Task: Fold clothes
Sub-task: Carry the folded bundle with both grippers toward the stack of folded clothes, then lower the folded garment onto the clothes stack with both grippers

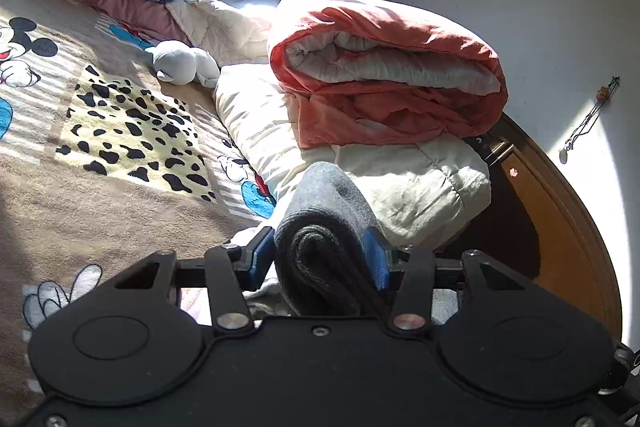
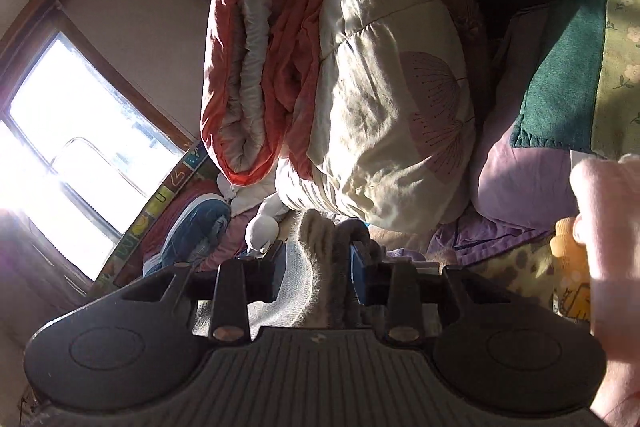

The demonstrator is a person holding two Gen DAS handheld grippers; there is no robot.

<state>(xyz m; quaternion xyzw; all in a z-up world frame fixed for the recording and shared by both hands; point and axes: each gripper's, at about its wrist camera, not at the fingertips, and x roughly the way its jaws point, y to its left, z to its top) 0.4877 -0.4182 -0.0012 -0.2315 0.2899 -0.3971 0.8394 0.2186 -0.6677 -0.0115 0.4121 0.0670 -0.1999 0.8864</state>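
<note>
1. The left gripper [image 1: 322, 259] has a folded grey garment [image 1: 320, 223] between its blue fingers [image 1: 378, 259]; whether they press it, I cannot tell
2. The right gripper [image 2: 318, 269] clamps the grey garment [image 2: 324, 247] (several layers)
3. The garment hangs above the bed [image 1: 100, 195], near the cream quilt [image 1: 400, 183] under the orange quilt [image 1: 384, 75]

Counting as we go: two folded quilts are sitting stacked at twelve o'clock, one orange quilt [image 1: 384, 67] and one cream quilt [image 1: 400, 183]. One grey garment [image 1: 320, 227] is bunching between the blue pads at six o'clock. One white plush toy [image 1: 180, 61] is lying at ten o'clock. Two grippers are showing, one per view.
</note>
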